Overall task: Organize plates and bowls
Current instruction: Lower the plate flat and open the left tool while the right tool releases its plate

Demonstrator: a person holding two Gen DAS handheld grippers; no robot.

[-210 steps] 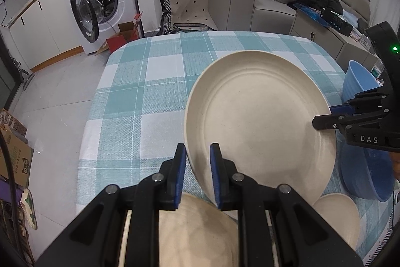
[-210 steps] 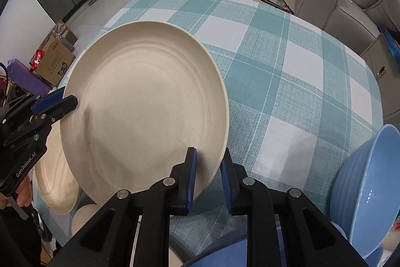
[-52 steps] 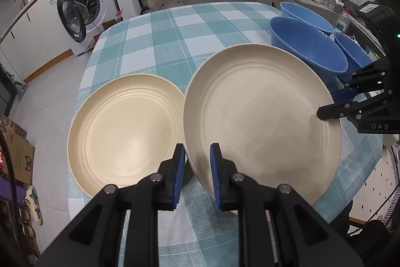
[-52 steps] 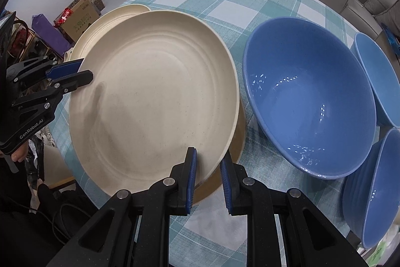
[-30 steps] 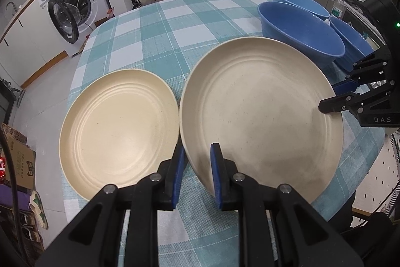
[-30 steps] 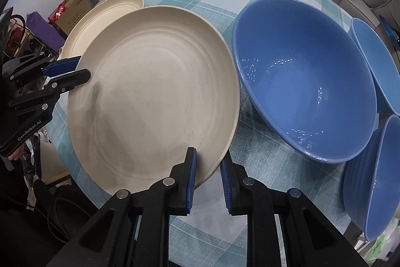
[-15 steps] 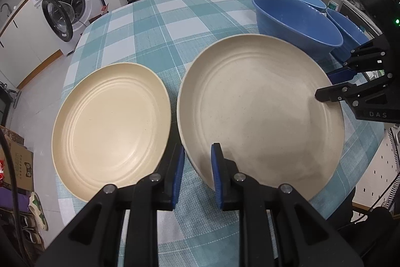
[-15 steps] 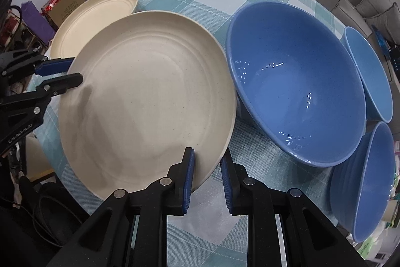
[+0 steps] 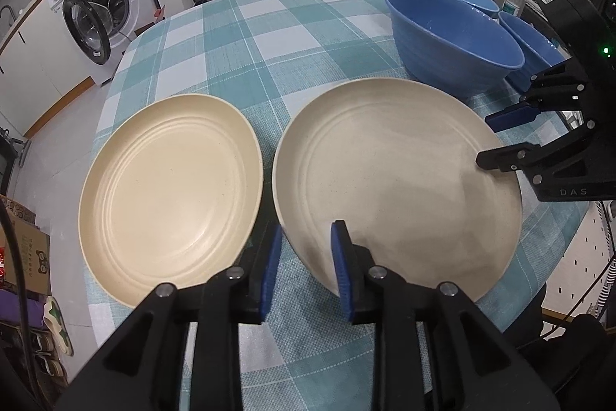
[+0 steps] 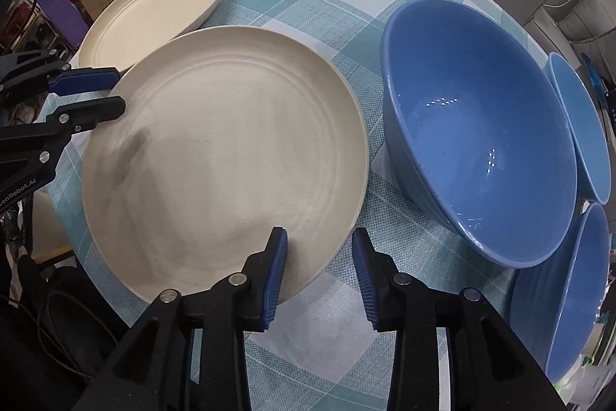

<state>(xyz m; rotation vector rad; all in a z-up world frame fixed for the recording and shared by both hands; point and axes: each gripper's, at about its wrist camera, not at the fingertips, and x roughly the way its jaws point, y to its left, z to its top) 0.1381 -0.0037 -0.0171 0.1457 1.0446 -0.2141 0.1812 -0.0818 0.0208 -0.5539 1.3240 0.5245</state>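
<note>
Left gripper (image 9: 306,266): jaws opening, spread either side of the near rim of the pale plate, pads off it.
Right gripper (image 10: 319,270): jaws opening, straddling the opposite rim of the same plate, not pinching.
Pale plate (image 9: 396,187): flat on the checked tablecloth (image 9: 269,37), near the table edge.
Cream plate (image 9: 169,195): just beside it on the left, on the cloth.
Big blue bowl (image 10: 477,149): just beside the pale plate, farther back.
Two smaller blue bowls (image 10: 577,126): beyond the big one.
Washing machine (image 9: 100,10): far left, door open.
</note>
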